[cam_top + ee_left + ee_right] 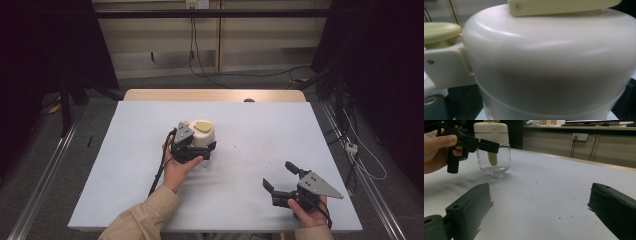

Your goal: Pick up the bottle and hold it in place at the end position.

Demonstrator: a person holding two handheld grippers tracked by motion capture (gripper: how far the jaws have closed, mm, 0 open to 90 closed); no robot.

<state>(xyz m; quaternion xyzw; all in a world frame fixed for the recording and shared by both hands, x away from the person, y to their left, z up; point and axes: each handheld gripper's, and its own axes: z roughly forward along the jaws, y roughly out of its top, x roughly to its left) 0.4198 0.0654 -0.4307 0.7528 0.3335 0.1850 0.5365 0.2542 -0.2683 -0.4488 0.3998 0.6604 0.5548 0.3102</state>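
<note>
Your white table sheet [240,150] is evenly, dimly lit from above; dark surroundings frame it. Pressed close, the cream plastic-lidded glass jar [549,62] blurs, soft glare streaking its dome, shadow beneath.

No text, label, brand, number or sign can be read in any of the views.
</note>
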